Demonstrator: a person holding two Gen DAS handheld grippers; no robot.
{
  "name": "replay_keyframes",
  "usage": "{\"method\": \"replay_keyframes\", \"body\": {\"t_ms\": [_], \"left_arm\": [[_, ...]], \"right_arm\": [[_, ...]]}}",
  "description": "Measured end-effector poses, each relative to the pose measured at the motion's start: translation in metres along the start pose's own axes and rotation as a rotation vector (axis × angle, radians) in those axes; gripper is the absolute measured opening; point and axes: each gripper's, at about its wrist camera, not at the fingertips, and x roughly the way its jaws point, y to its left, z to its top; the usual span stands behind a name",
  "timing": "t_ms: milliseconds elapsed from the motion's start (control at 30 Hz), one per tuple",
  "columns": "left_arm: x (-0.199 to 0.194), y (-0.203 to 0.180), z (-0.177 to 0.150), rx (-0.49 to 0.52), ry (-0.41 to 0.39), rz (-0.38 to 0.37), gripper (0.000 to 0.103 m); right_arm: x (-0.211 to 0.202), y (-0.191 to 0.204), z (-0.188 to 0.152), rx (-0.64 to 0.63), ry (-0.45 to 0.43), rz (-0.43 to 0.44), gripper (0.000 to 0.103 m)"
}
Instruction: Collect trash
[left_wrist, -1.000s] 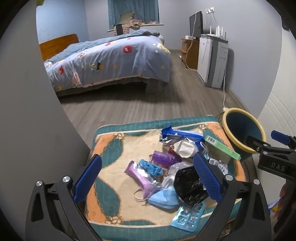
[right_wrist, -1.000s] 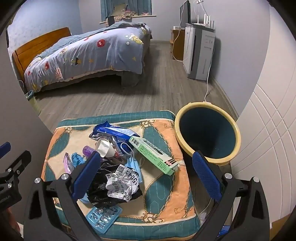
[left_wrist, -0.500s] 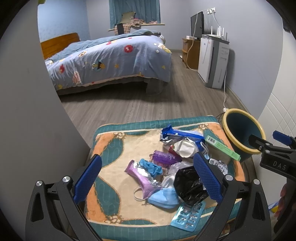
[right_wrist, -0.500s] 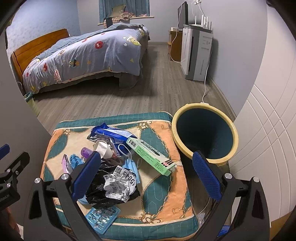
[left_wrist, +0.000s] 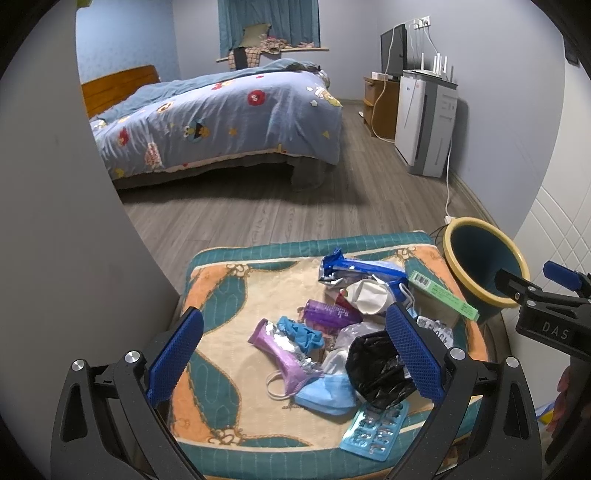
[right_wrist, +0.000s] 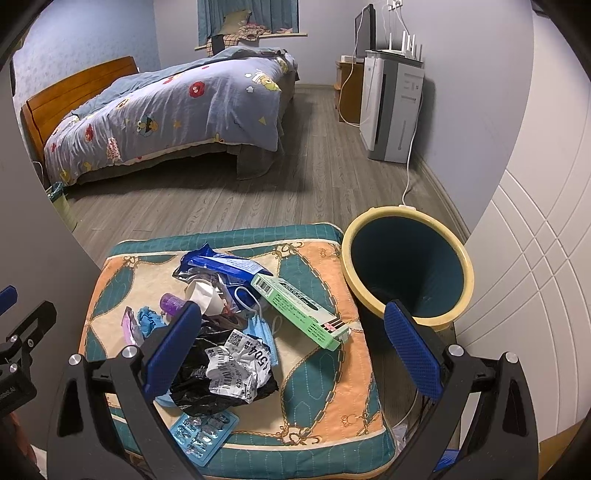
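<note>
Trash pile (right_wrist: 221, 332) heaped on patterned cushion (right_wrist: 325, 373), bin (right_wrist: 406, 273) just beside its right edge, looks empty. Best start: take top loose items first, e.g. green box (right_wrist: 299, 310), lift clear, drop in bin. Left gripper (left_wrist: 295, 362) and right gripper (right_wrist: 291, 354) hover above pile, jaws released, nothing held.

One bin (right_wrist: 408, 236), one cushion (right_wrist: 332, 373), perhaps ten scraps (right_wrist: 236, 373).
</note>
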Motion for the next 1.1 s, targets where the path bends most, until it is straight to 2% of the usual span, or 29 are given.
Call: {"method": "replay_keyframes", "body": {"t_ms": [1100], "left_arm": [[-0.0017,-0.0008,0.0007,0.012,-0.007,-0.007,0.098]], "right_arm": [[-0.0024,0.0001,-0.0003,-0.004,-0.008,-0.01,0.097]]}}
